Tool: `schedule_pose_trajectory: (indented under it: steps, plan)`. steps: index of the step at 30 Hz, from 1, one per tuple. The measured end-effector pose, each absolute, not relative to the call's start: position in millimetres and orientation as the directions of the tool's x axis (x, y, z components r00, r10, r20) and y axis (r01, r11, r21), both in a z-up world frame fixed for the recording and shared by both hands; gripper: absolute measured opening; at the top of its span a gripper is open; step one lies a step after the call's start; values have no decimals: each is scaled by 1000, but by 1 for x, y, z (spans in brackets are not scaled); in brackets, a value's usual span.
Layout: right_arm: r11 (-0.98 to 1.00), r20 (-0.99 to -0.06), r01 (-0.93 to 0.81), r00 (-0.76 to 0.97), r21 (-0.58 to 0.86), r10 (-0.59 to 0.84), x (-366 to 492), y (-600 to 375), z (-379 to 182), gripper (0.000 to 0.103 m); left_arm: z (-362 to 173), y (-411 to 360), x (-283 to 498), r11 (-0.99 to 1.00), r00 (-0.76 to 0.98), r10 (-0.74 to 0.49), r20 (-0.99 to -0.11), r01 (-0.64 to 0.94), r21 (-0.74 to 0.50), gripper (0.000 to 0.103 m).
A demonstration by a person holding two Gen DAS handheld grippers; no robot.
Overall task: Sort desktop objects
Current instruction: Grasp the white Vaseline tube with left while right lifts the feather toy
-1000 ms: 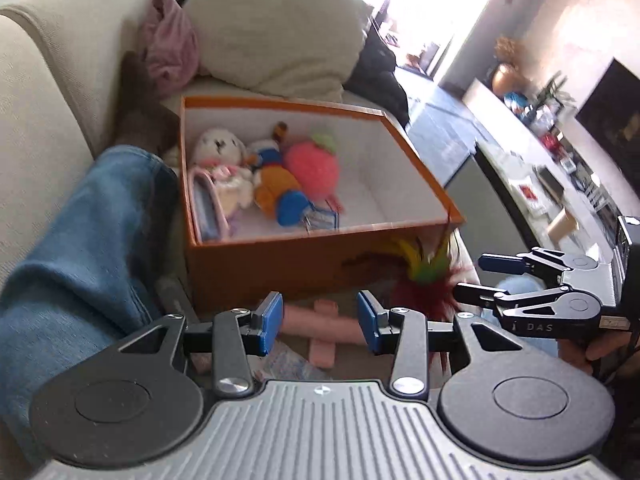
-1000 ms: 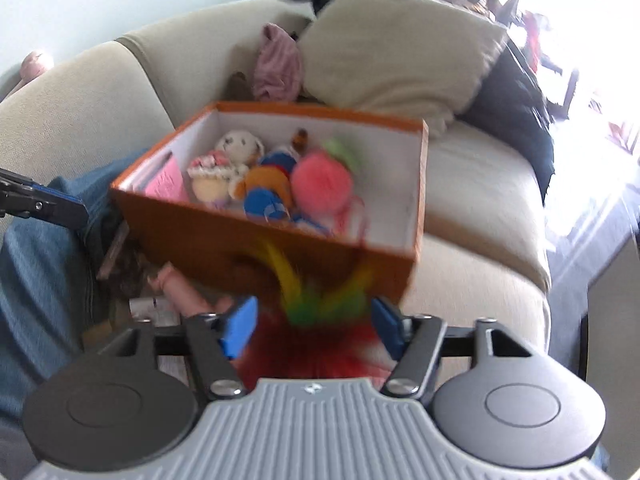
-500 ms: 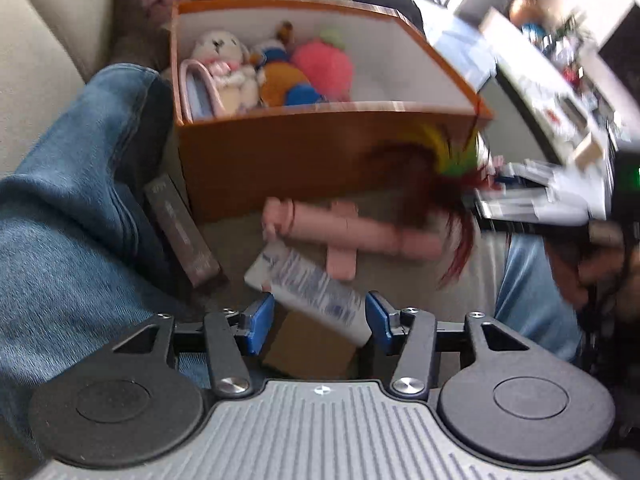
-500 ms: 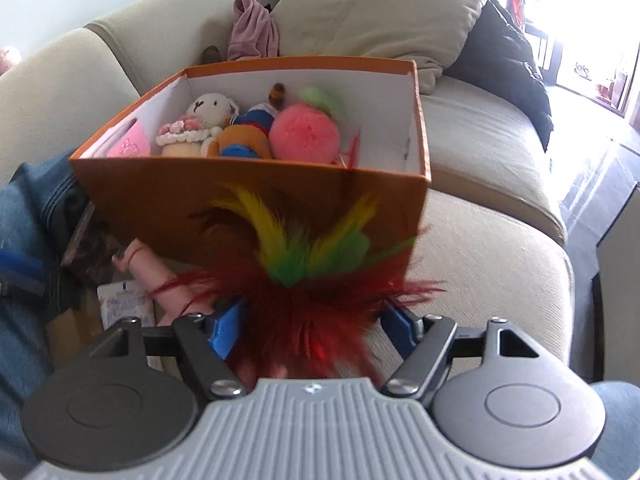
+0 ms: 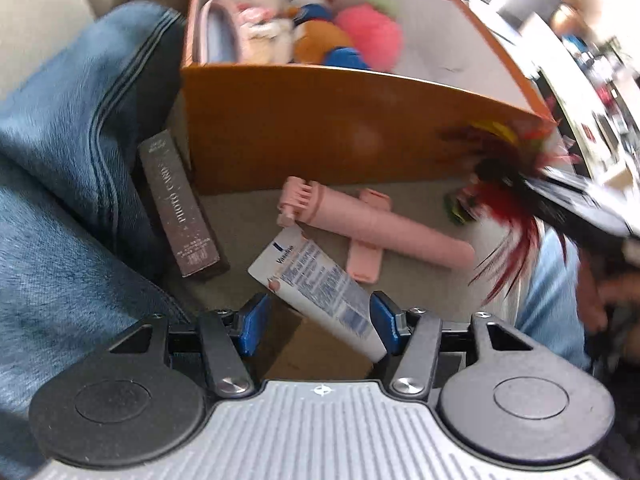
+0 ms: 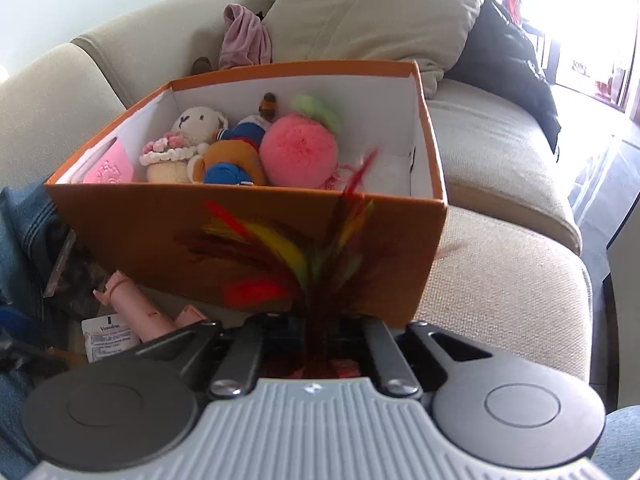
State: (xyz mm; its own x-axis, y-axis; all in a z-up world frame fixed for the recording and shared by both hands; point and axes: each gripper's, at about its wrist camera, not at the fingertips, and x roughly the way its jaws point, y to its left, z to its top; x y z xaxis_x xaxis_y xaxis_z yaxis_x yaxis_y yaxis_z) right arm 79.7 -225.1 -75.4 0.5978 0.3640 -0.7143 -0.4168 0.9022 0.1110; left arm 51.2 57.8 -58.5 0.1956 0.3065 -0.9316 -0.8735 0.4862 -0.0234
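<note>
An orange box sits on the sofa with plush toys inside. Right in front of it my right gripper has its jaws closing, pinched together on a feather toy whose red, yellow and green plumes fan up against the box wall. In the left wrist view, that toy and the right gripper are at the right edge. My left gripper is open, jaws opening, with a white tube lying slantwise between its fingers. A pink selfie stick lies just beyond.
A dark slim box lies beside a person's jeans leg at the left. A brown cardboard piece is under the tube. A large cushion, pink cloth and dark garment lie behind the box.
My right gripper's jaws went from wide apart around the feather toy to pinched on it. My left gripper dropped toward the white tube and its jaws spread wider.
</note>
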Motion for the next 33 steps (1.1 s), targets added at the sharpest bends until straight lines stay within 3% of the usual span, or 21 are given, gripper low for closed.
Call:
schedule_pose_trajectory:
  steps: [11,15,16,17,19,20,23,28,33]
  plan:
    - [898,-706,-431,608,91,363,65,-230,-69,6,-88,89,50,190,144,242,-959,-977,-99,65]
    - [895,-704,-436,607,93,369,65,-229,-69,6,-90,93,45,109,129,273,-953,-989,-103,69]
    - [895,-705,-437,605,94,369,65,-228,-69,6,-89,93,45,113,129,290,-948,-989,-100,64]
    - [894,-707,-438,603,94,370,66,-228,-70,6,-90,92,44,116,129,307,-943,-988,-97,44]
    - [895,-707,-437,603,94,369,65,-228,-70,6,-90,90,42,107,121,318,-940,-990,-91,31]
    - [894,-707,-437,603,94,369,66,-229,-70,6,-89,89,41,109,128,324,-937,-989,-98,19]
    - [896,-706,-432,604,100,370,67,-230,-69,6,-88,89,45,79,132,329,-935,-991,-112,3]
    - [893,-690,-437,612,111,386,63,-231,-60,6,-76,85,49,-22,83,399,-913,-995,-100,0]
    - [885,-669,-444,616,143,417,59,-236,-47,6,-54,80,52,19,105,467,-878,-994,-108,0]
